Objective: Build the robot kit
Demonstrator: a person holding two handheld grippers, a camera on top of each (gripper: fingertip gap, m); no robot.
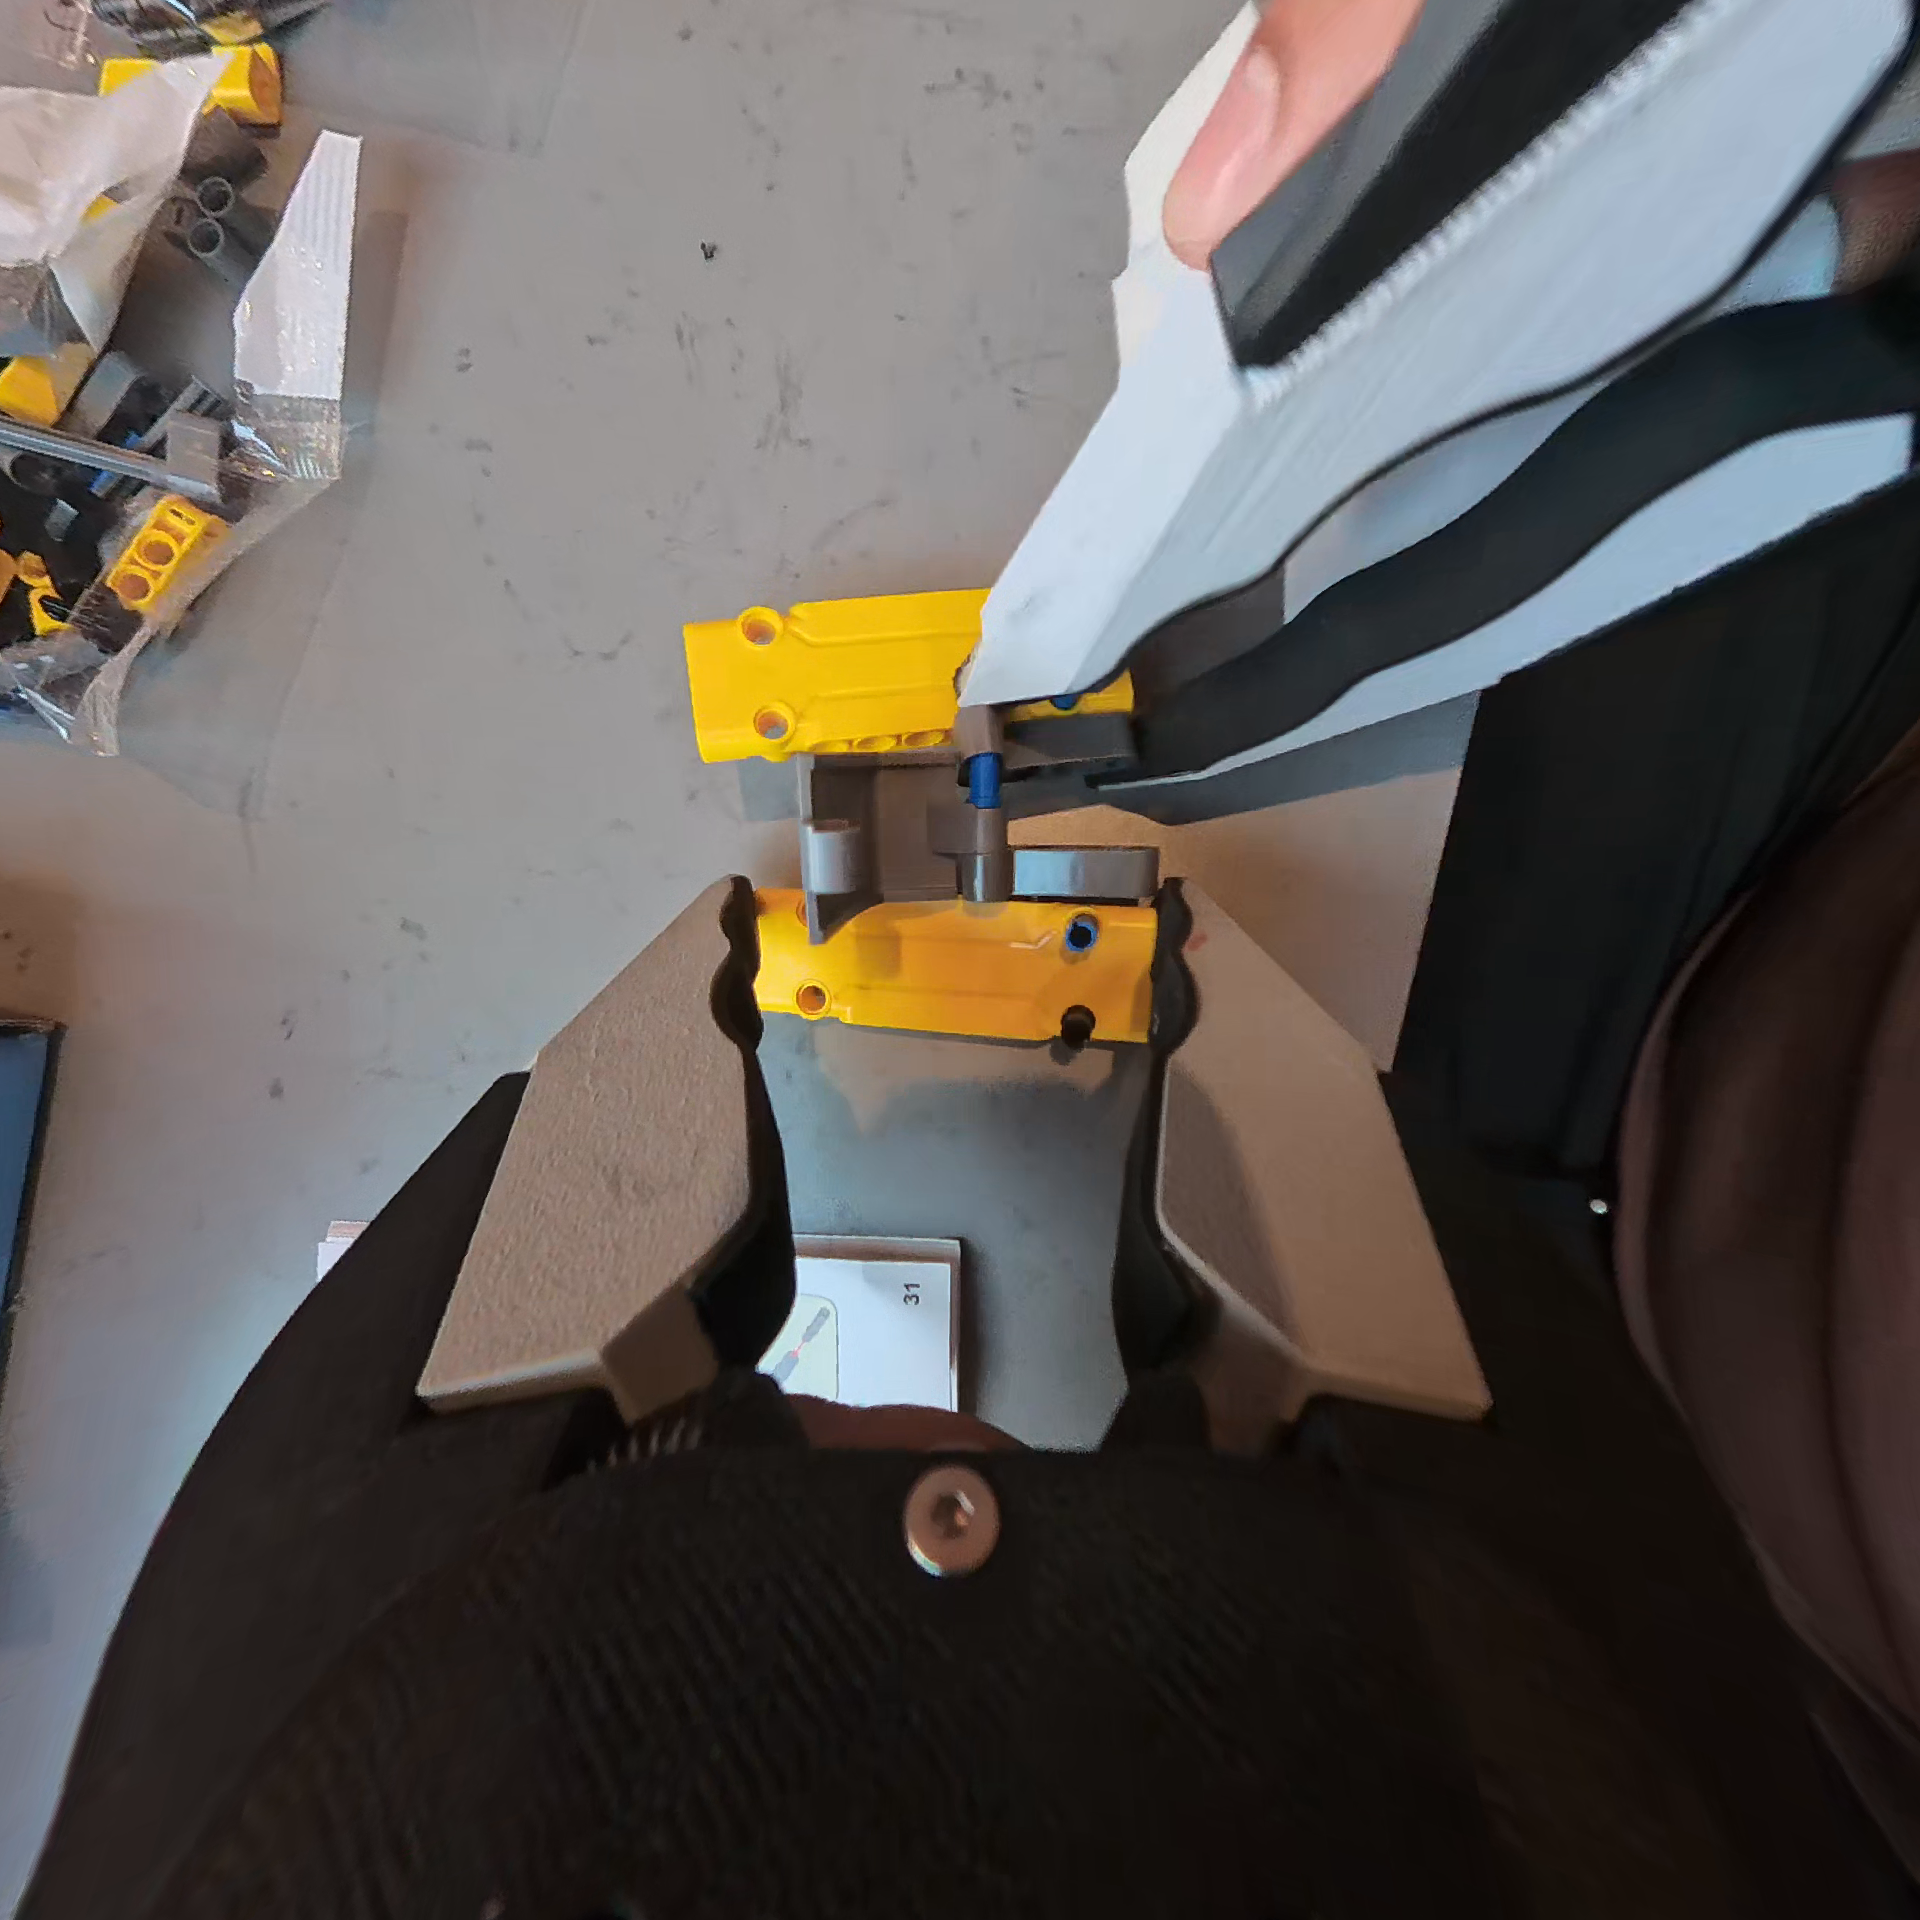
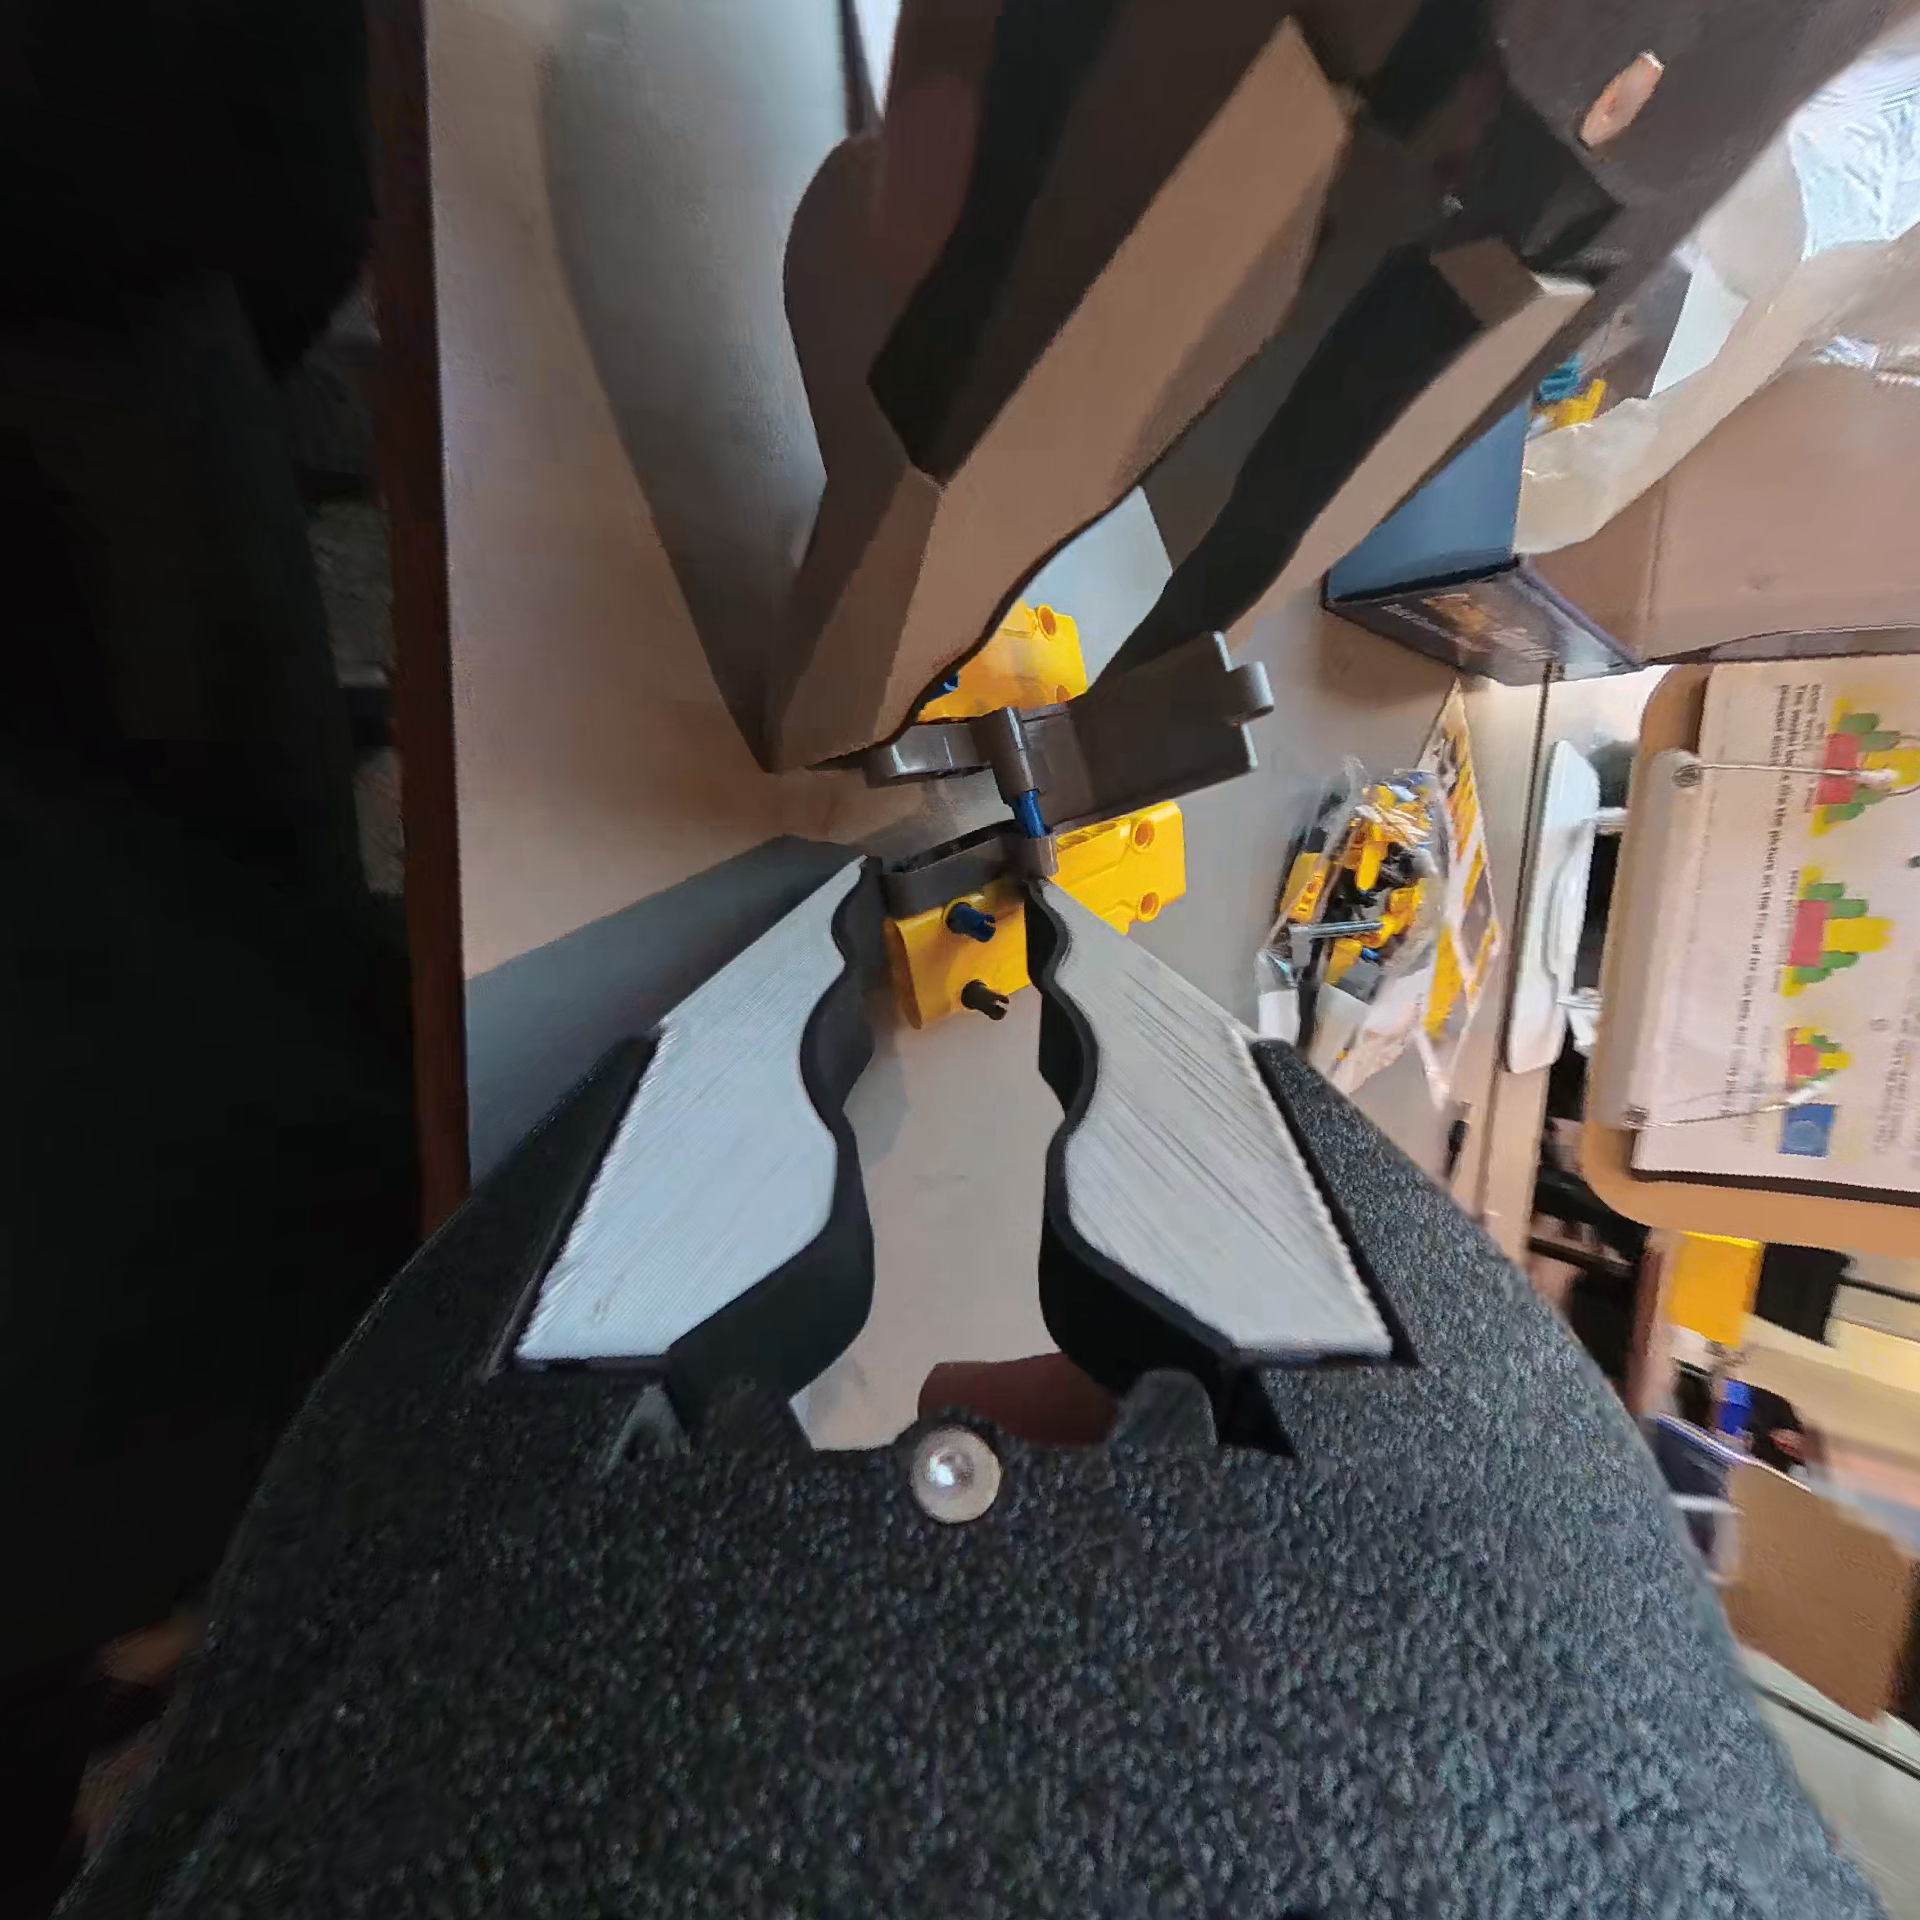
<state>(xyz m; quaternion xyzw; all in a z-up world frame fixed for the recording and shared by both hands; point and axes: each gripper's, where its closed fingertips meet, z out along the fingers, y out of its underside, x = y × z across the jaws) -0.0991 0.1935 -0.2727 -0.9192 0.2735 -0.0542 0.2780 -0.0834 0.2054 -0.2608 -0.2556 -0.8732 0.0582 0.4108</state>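
A brick assembly is held above the grey table (image 1: 582, 312): two yellow panels joined by a grey frame (image 1: 883, 831) and a blue pin (image 1: 982, 779). My left gripper (image 1: 954, 971) is shut on the near yellow panel (image 1: 935, 971), one fingertip at each end. My right gripper (image 1: 1049, 727) comes in from the upper right, shut on the end of the far yellow panel (image 1: 842, 665). In the right wrist view my right gripper (image 2: 951, 899) clamps that panel (image 2: 961, 961) by its pinned end. The left gripper (image 2: 997, 686) reaches down from above onto the other panel (image 2: 1023, 655).
A clear bag of yellow and grey parts (image 1: 156, 416) lies at the table's far left. An instruction booklet (image 1: 883, 1320) lies below my left gripper. A person's dark clothing (image 1: 1662, 935) fills the right. A dark blue box (image 2: 1455, 582), a parts bag (image 2: 1351, 894) and a picture sheet (image 2: 1818, 914) stand at the right. Both grippers' tips are close together, under 4 cm apart.
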